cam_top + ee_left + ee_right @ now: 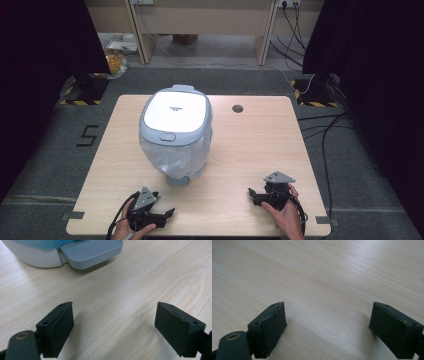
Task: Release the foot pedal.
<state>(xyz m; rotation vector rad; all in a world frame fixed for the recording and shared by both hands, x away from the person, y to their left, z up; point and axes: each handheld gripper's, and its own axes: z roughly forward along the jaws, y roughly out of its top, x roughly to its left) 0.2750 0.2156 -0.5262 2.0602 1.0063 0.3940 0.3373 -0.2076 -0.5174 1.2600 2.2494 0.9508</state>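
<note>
A grey and white pedal bin (176, 131) with a clear plastic liner stands in the middle of the wooden table (260, 150), lid down. Its grey foot pedal (91, 251) lies close ahead of my left gripper (114, 330), whose jaws stand wide apart over bare wood. In the high view the left gripper (167, 214) rests at the near left edge, held by a hand. My right gripper (252, 194) sits at the near right, open, with nothing between its jaws; the right gripper (328, 331) faces bare tabletop.
A round cable hole (237, 108) is set in the table behind the bin. Black curtains stand at both sides, stand bases with hazard tape (80, 95) at the far corners, and cables (325, 130) run over the floor at right.
</note>
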